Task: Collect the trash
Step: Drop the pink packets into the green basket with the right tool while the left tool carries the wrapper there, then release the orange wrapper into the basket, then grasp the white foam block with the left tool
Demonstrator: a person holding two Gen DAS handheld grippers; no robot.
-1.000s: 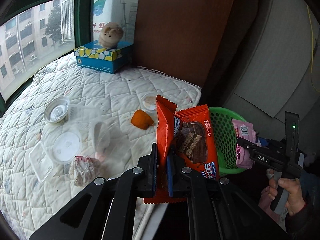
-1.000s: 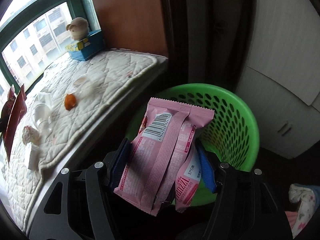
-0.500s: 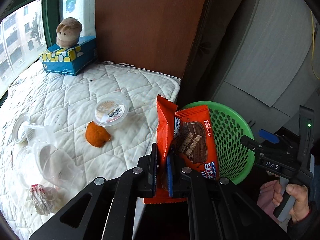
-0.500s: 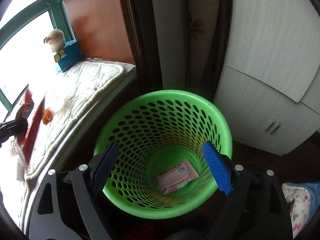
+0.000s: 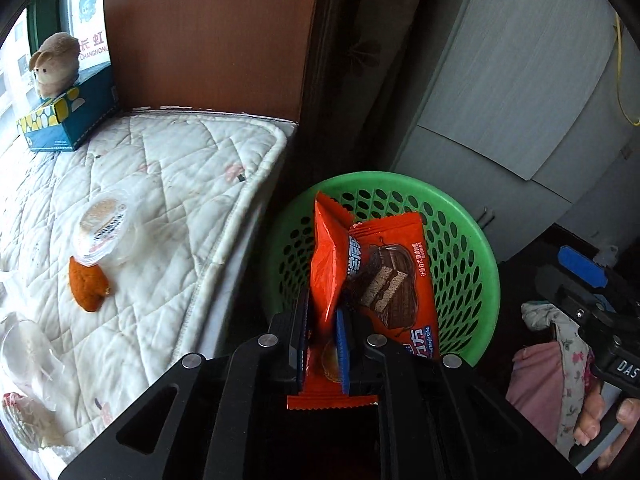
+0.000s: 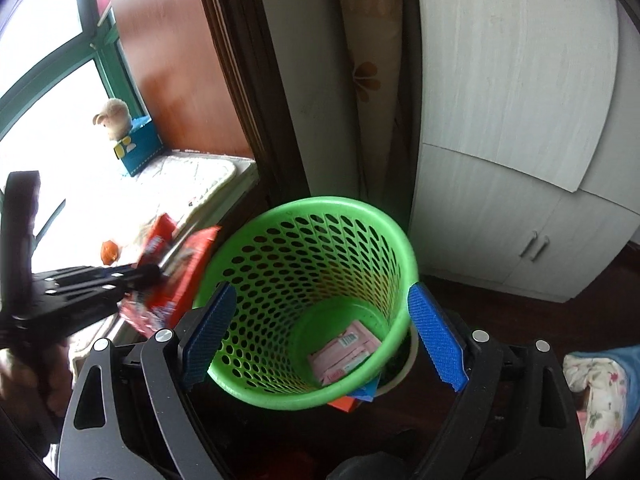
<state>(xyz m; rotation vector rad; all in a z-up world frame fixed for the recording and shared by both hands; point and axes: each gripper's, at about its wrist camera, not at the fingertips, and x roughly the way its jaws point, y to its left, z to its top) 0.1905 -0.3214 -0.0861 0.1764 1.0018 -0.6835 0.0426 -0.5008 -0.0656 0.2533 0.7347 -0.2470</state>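
A white quilted mattress (image 5: 152, 184) lies beside a green perforated plastic basket (image 6: 360, 216). Over its rim, the left gripper (image 5: 324, 340), fingers opening, holds an orange wafer wrapper (image 5: 384, 276) upright, long axis vertical. The right gripper (image 6: 320, 336) fingers are spread, empty. A pink wrapper (image 6: 344, 350) lies flat inside.

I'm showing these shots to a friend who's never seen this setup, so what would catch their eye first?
Probably the bright green perforated plastic basket on the dark floor beside the white quilted mattress, with a pink snack wrapper lying at its bottom. Next, the orange chocolate-wafer wrapper between the pads of the left gripper, whose jaws are opening, held over the basket's rim. The right gripper stands wide, opening, empty above the basket.
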